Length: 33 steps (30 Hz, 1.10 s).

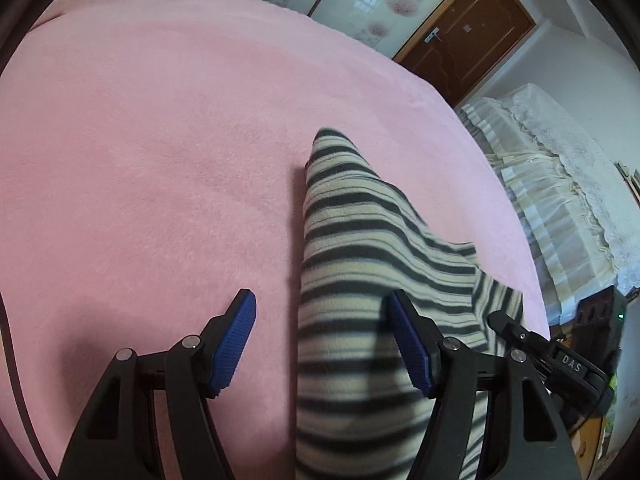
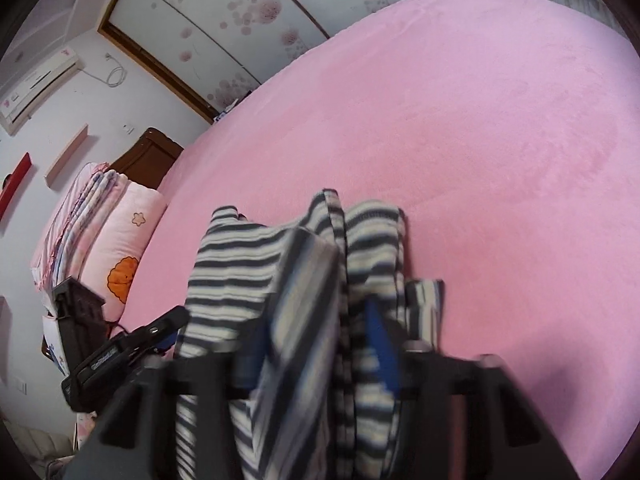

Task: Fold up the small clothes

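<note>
Left wrist view: pink bed [image 1: 160, 140] bore striped garment [image 1: 352, 248], bunched and draped, no neat fold visible; folding looked barely begun. Left gripper [image 1: 320, 340] fingers stood apart over cloth edge. Right gripper [image 2: 316, 344] fingers clamped on garment.

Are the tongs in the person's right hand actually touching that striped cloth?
Touching. In the right wrist view, the right tongs have the striped cloth bunched between their blue pads, with folds spilling over both sides, though motion blur softens the edges.
</note>
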{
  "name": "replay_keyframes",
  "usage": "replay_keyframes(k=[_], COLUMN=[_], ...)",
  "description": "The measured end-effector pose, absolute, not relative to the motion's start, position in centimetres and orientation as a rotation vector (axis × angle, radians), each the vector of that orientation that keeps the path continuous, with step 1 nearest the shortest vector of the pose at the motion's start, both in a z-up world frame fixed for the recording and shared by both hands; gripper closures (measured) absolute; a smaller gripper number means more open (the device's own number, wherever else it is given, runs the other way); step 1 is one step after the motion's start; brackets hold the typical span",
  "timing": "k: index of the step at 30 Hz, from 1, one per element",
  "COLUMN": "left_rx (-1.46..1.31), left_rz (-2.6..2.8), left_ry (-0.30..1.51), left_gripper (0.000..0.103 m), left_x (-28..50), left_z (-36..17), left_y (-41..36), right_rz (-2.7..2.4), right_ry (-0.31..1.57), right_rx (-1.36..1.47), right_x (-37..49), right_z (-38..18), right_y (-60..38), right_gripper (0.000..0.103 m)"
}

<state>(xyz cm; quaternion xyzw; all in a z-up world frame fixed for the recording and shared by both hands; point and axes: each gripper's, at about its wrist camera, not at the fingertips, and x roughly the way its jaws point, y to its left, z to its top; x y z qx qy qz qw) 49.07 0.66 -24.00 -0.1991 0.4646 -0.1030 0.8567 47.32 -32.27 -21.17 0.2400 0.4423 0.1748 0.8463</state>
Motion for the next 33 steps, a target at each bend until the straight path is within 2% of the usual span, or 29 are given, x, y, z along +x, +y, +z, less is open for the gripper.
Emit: replay_keyframes(k=[12, 19, 21, 26, 33], left_rx=[-0.247, -0.152, -0.137, -0.075, -0.049], left_rz=[-0.19, -0.175, -0.18, -0.191, -0.213], left_ry=[1.022, 1.029, 1.032, 1.039, 0.988], left_gripper=[0.036, 0.028, 0.023, 0.022, 0.022], left_x=[50.1, 49.8, 49.7, 49.5, 47.1], left_z=[-24.0, -23.9, -23.5, -22.2, -19.2], left_y=[-2.1, -4.3, -4.8, -5.6, -6.1], right_rz=[0.248, 0.211, 0.206, 0.186, 0.248], right_ry=[0.917, 0.914, 0.919, 0.935, 0.848], right_rx=[0.363, 0.346, 0.327, 0.268, 0.209], right_x=[46.5, 45.7, 45.4, 44.5, 41.0], right_z=[-21.6, -22.3, -21.7, -19.5, -15.8], right_y=[-32.3, -31.9, -31.6, -31.3, -29.9], right_gripper=[0.098, 0.097, 0.093, 0.078, 0.076])
